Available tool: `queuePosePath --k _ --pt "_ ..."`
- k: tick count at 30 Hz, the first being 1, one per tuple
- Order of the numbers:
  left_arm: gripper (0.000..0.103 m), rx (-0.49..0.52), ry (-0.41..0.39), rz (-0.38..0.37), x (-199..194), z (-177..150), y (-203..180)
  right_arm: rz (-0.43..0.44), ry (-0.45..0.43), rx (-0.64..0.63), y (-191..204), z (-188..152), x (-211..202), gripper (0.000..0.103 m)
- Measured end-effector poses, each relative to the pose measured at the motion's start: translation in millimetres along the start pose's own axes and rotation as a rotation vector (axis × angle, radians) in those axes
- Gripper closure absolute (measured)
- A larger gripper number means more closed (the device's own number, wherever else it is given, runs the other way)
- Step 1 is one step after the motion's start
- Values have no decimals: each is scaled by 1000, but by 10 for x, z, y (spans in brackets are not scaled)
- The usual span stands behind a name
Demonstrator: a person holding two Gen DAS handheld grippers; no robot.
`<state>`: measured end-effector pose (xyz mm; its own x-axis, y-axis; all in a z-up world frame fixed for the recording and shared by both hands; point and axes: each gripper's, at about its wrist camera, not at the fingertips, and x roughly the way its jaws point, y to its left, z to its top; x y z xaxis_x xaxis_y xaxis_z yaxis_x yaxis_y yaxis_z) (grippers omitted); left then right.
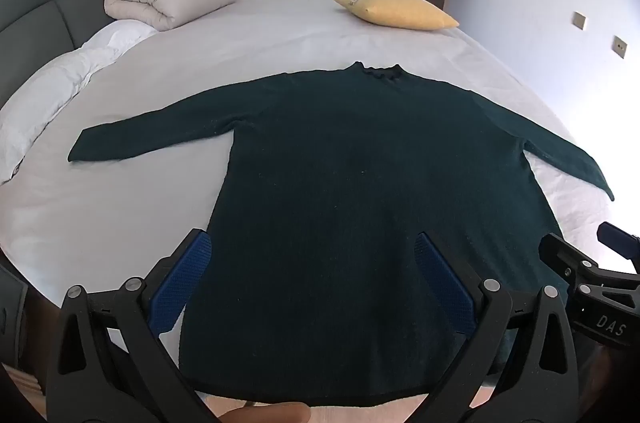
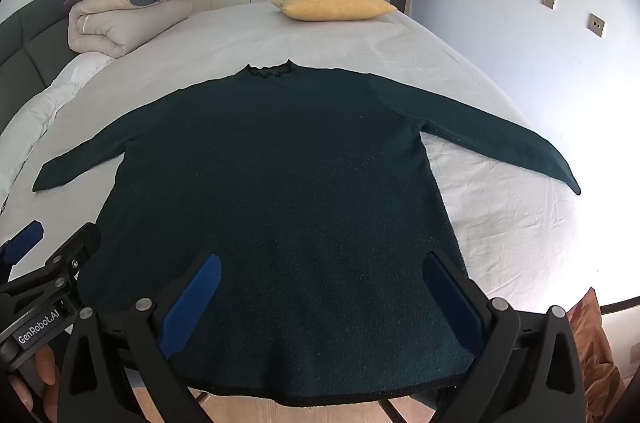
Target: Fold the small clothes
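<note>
We see a dark green sweater (image 1: 340,183) spread flat on the bed (image 1: 280,35), sleeves out, hem at the near edge. Our left tool (image 1: 312,263) and right tool (image 2: 324,283) hover above the hem, both spread wide, gripping nothing. Yellow pillow (image 2: 336,3) beyond the collar.
</note>
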<state>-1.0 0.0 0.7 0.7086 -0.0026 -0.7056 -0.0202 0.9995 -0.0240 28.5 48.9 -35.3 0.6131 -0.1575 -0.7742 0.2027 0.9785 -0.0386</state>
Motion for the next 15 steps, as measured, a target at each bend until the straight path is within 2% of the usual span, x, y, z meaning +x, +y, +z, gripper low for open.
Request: queuePosePath --k 15 --pt "0 -10 11 -10 -14 8 -30 -6 -1 -3 10 -4 6 0"
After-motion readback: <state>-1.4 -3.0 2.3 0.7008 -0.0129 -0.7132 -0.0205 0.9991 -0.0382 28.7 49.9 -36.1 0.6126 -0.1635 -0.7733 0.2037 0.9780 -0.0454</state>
